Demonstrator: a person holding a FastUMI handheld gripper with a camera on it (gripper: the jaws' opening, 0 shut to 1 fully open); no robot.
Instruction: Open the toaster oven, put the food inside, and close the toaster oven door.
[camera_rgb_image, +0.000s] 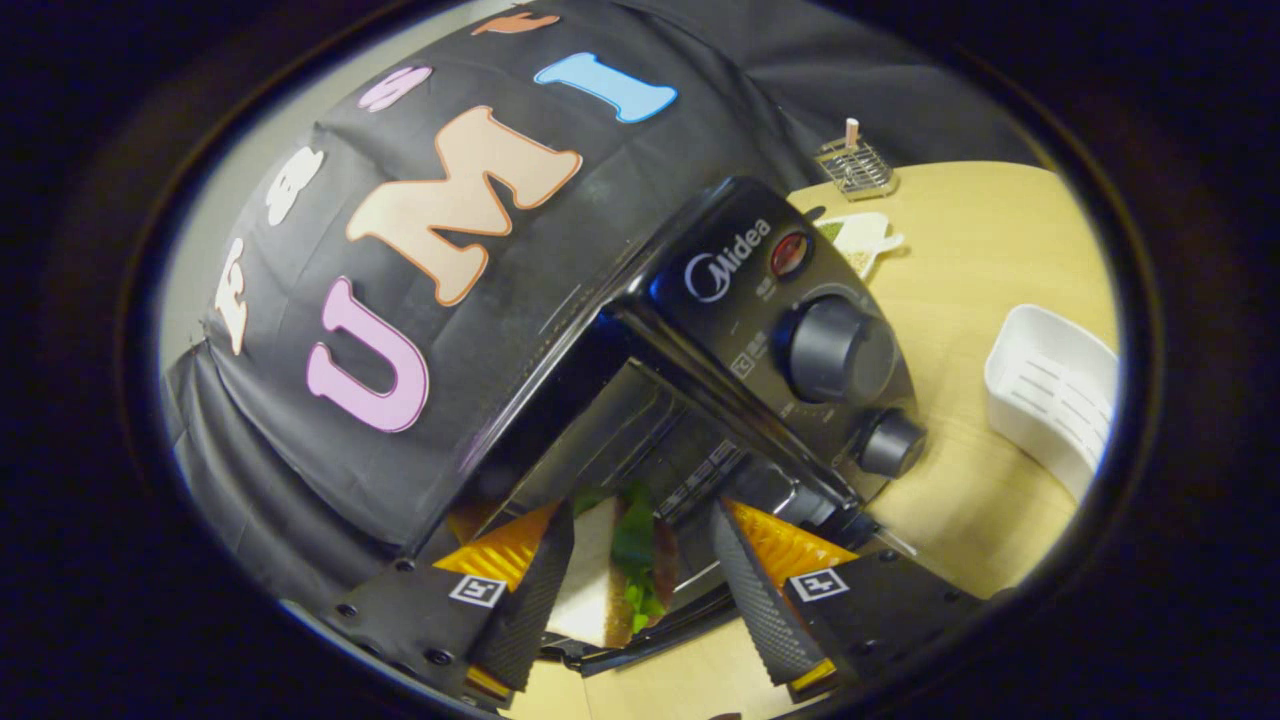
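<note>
1. Gripper (640, 560): fingers spread apart. A sandwich (610, 580) stands between them, close against the left finger (530, 600); a clear gap separates it from the right finger (760, 600). Both fingers do not press on it, so the grip reads as released.
2. Sandwich: white bread slice facing the left finger, green leaf and a darker layer on the side toward the right finger. It sits at the mouth of the toaster oven (740, 330), just ahead of the finger bases; what it rests on is hard to make out.
3. Toaster oven: directly ahead of the fingers, tilted in view. Door is open; the metal cavity (640, 430) shows beyond the sandwich. Control panel lies beyond the right finger, with a large knob (835, 348), a smaller knob (890, 443) and a red lamp (790, 253).
4. Wooden table (980, 260) extends right of the oven. A white slotted bin (1055, 395) sits well right of the right finger.
5. Far beyond the oven: a wire rack (855, 168) and a small white dish (862, 240).
</note>
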